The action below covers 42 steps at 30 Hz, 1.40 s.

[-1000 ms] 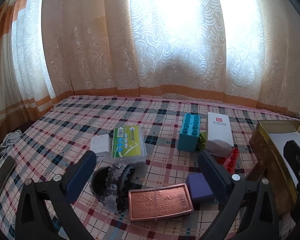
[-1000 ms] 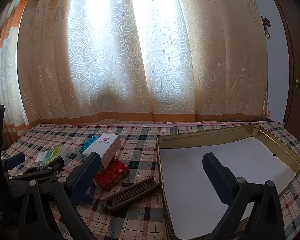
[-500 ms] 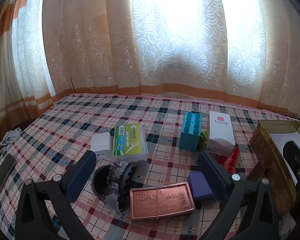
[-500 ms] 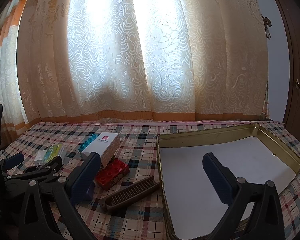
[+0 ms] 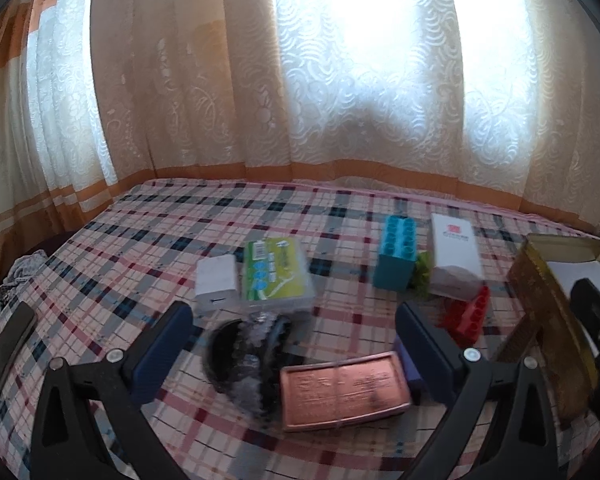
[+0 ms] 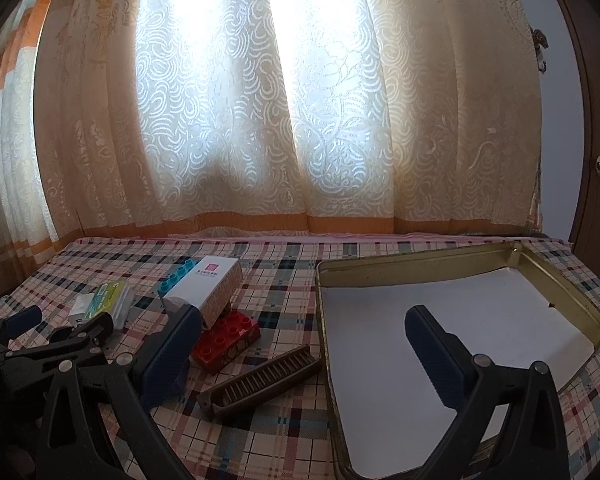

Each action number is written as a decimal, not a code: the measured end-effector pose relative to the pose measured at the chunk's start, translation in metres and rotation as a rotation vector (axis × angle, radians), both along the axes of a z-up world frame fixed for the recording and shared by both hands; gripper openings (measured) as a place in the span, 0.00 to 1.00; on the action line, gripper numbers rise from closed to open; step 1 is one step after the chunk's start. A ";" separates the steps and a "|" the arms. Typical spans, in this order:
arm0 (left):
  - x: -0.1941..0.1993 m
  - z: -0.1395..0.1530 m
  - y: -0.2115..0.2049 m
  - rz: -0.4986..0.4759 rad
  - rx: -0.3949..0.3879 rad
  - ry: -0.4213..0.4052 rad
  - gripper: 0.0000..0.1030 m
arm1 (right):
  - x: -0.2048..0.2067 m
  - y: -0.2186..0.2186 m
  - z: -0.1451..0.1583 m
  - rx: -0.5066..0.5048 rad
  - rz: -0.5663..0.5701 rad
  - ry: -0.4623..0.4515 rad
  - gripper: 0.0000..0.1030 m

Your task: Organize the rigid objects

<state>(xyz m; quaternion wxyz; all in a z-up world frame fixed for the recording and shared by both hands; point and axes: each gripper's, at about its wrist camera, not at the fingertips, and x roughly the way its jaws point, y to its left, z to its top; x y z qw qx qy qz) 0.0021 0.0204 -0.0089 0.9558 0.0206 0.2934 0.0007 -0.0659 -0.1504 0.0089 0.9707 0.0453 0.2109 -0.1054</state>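
A clutter of small rigid items lies on a plaid cloth (image 5: 148, 248) before patterned curtains (image 6: 260, 100). Nearest the left gripper (image 5: 294, 336), whose blue-padded jaws stand wide apart and empty, is a copper-coloured embossed plate (image 5: 342, 390); its raised lettering is too blurred to read. Touching its left edge is a black hair claw (image 5: 248, 354) with glittery trim. Behind that sit a white charger block (image 5: 216, 282) and, just beside it, a clear case with a green label (image 5: 276, 276) bearing blue circles and unreadable print. A purple block (image 5: 406, 364) peeks out behind the gripper's right finger.

Farther right stand a teal studded building brick (image 5: 396, 254), a bit of green (image 5: 422, 276), and a white carton (image 6: 206, 288) with a small red square logo and a line of dark text, too small to make out. The carton leans on a red studded brick (image 6: 228, 338). A brown comb (image 6: 260, 376) lies between that brick and a gold-rimmed metal tray (image 6: 400, 272) with a white floor.

The right gripper (image 6: 302, 344) hovers over the tray's near-left edge, jaws spread wide, holding nothing. A dark phone (image 5: 6, 354) lies at the cloth's left edge.
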 end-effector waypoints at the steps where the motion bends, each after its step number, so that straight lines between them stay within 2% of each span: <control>1: 0.001 -0.001 0.003 0.003 0.003 0.005 1.00 | 0.001 0.000 0.000 0.004 0.005 0.008 0.99; 2: 0.003 -0.001 0.007 0.006 0.006 0.015 1.00 | 0.002 0.000 -0.001 0.007 0.010 0.017 0.99; 4: 0.007 -0.004 0.014 0.004 0.000 0.036 1.00 | 0.004 0.000 -0.003 0.019 0.033 0.033 0.89; 6: 0.011 -0.007 0.020 -0.012 0.009 0.061 1.00 | 0.008 0.002 -0.006 0.028 0.062 0.067 0.71; 9: 0.015 -0.009 0.032 -0.017 0.021 0.073 1.00 | 0.013 0.004 -0.010 0.055 0.111 0.109 0.57; 14: 0.014 -0.006 0.048 -0.018 0.025 0.059 1.00 | 0.017 0.016 -0.015 0.071 0.203 0.155 0.54; 17: 0.015 -0.008 0.055 -0.023 0.023 0.075 1.00 | 0.021 0.023 -0.024 0.115 0.273 0.219 0.55; 19: 0.016 -0.008 0.059 -0.022 0.022 0.078 1.00 | 0.022 0.028 -0.026 0.091 0.272 0.240 0.55; 22: 0.016 -0.006 0.062 -0.020 0.015 0.071 1.00 | 0.019 0.026 -0.024 0.104 0.290 0.244 0.55; 26: 0.015 -0.007 0.060 -0.024 0.016 0.076 1.00 | 0.007 0.029 -0.015 0.195 0.412 0.198 0.55; 28: 0.014 -0.006 0.058 -0.027 0.030 0.071 1.00 | 0.009 0.035 -0.019 0.211 0.436 0.229 0.55; 32: 0.008 0.000 0.056 -0.064 0.025 0.050 1.00 | 0.017 0.038 -0.035 0.265 0.405 0.320 0.55; 36: 0.005 0.002 0.054 -0.115 0.010 0.054 1.00 | 0.022 0.031 -0.047 0.289 0.307 0.381 0.53; 38: 0.004 0.002 0.051 -0.162 0.000 0.063 1.00 | 0.027 0.032 -0.048 0.263 0.262 0.394 0.53; 42: 0.002 -0.004 0.039 -0.244 0.041 0.088 1.00 | 0.044 0.030 -0.049 0.224 0.187 0.402 0.53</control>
